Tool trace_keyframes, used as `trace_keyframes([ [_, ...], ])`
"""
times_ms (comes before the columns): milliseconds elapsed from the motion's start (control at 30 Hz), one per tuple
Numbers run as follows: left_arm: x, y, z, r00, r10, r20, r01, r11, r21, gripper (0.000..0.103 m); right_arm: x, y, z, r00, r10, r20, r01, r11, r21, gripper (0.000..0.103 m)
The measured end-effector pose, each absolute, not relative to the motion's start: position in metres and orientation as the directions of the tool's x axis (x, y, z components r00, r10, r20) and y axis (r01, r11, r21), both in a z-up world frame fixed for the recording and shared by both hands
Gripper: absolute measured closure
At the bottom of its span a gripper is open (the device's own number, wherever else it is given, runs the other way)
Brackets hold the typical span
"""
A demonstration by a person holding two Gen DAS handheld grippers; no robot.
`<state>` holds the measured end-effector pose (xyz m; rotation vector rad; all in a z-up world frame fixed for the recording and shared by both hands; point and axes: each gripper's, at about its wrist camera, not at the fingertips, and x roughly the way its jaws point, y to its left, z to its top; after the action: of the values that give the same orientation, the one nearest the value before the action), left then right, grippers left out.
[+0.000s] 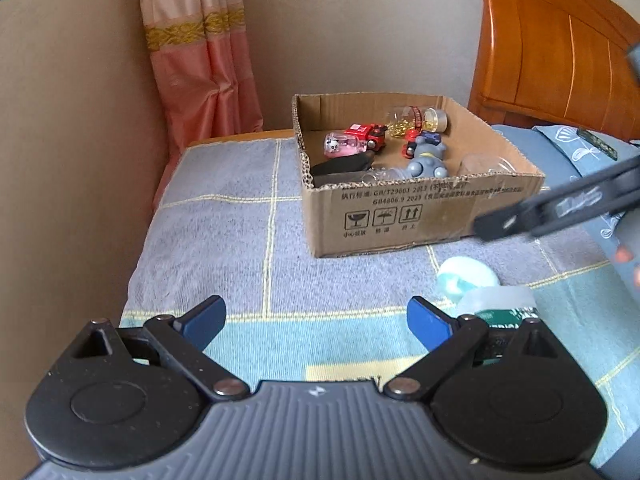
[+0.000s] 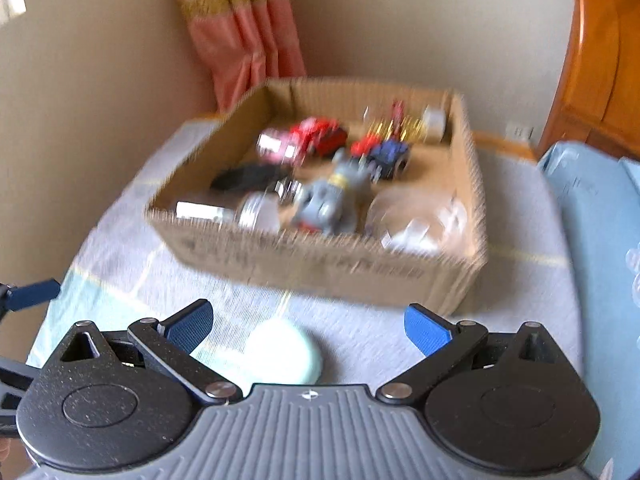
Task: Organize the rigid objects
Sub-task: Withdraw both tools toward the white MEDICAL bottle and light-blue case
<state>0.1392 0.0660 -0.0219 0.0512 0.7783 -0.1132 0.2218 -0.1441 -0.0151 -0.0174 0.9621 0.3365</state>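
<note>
An open cardboard box (image 1: pixel 400 216) (image 2: pixel 320 264) stands on the bed and holds a grey figure (image 1: pixel 428 158) (image 2: pixel 332 204), red toy cars (image 1: pixel 370 134), a pink toy (image 1: pixel 340 146), a glass jar of gold bits (image 1: pixel 416 120) and clear containers. A pale mint rounded object (image 1: pixel 466 274) (image 2: pixel 280 354) lies on the blanket in front of the box, with a white bottle with a green label (image 1: pixel 500 306) beside it. My left gripper (image 1: pixel 316 318) is open over the blanket. My right gripper (image 2: pixel 308 330) is open just above the mint object. The right wrist view is blurred.
The bed carries a checked grey-blue blanket (image 1: pixel 224 232). A beige wall and pink curtain (image 1: pixel 204 76) close off the left. A wooden headboard (image 1: pixel 560 48) rises at the right, with a blue pillow (image 1: pixel 568 156) beneath it.
</note>
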Motion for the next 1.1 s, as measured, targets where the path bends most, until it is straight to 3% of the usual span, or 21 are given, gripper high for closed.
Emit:
trace_keyframes([
  [400,0.122,0.07,-0.019,0.698,-0.1,-0.709,0.135,0.991,-0.008,0.006,0.235,-0.11,-0.075,0.41,0.12,-0.904,-0.25,0.968,0.015,0.0],
  [700,0.121,0.049,-0.02,0.677,-0.169,-0.717,0.226,0.974,-0.016,0.006,0.228,-0.154,-0.078,0.442,0.078,-0.894,-0.196,0.981,-0.011,0.0],
  [1100,0.121,0.007,-0.036,0.595,-0.249,-0.764,0.377,0.926,-0.009,0.006,0.204,-0.188,-0.079,0.492,0.123,-0.862,-0.261,0.965,-0.011,0.0],
])
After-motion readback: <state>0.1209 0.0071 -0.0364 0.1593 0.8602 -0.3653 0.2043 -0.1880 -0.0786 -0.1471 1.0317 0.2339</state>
